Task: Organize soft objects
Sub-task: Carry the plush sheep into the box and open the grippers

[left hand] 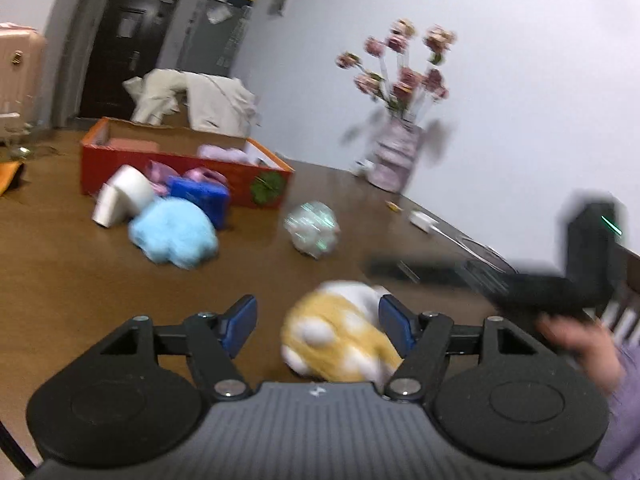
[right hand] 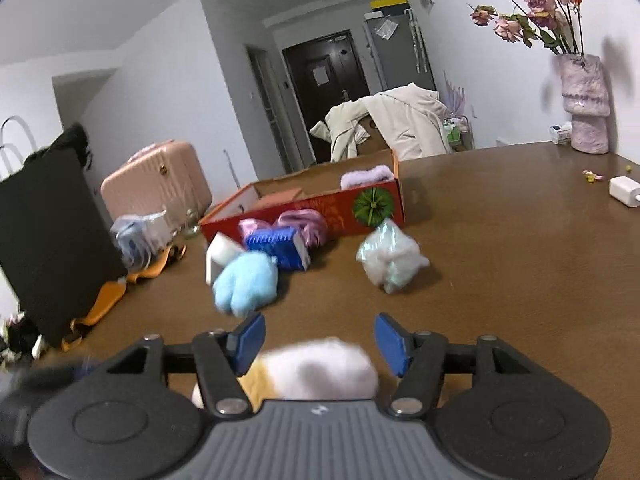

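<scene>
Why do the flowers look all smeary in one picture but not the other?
Left wrist view: the flowers, vase and yellow toy are streaked by motion blur. Right wrist view: the flowers look sharper, only the near toy is soft; fisheye bends both.

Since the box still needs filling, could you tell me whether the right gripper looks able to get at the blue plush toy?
Probably yes: the right gripper has open jaws, and only bare table lies between it and the blue plush toy, though the yellow-and-white toy sits between the jaws.
</scene>
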Tool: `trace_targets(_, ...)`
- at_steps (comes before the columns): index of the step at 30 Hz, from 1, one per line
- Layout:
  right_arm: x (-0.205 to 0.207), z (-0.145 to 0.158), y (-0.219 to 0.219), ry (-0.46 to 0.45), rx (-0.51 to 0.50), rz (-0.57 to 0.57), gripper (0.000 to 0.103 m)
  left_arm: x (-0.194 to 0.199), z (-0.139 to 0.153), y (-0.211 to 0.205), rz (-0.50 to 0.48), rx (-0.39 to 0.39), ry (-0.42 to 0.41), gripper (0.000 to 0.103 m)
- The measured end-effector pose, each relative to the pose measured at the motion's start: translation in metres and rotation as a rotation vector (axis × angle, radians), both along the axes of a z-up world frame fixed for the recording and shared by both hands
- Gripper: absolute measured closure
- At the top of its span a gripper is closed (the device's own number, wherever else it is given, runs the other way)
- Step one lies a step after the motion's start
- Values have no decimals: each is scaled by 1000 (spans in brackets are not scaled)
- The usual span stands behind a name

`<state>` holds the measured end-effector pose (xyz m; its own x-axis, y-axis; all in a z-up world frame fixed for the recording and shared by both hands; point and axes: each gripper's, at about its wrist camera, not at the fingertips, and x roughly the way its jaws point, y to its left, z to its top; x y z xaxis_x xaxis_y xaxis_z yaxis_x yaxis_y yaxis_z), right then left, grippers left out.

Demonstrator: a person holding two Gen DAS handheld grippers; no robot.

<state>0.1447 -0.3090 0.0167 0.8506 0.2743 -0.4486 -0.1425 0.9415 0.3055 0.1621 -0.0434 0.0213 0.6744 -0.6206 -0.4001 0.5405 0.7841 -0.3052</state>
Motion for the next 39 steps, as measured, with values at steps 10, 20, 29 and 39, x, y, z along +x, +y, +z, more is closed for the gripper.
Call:
trace_targets(10,-47,-25,16,57,-10,166,39,57,-19,-59,-106,98,141,61)
trace_targets(20,-32,-16,5,15,-21,113,38,23,-18,-13,122,18,154,56)
trace_targets(29,-9,-31,-8,138,238,116,43,8,-19,-7,97,14,192,50)
trace_targets(39,-17,-50,3,199,362,140,54,3,-25,1,115,-47,207,57)
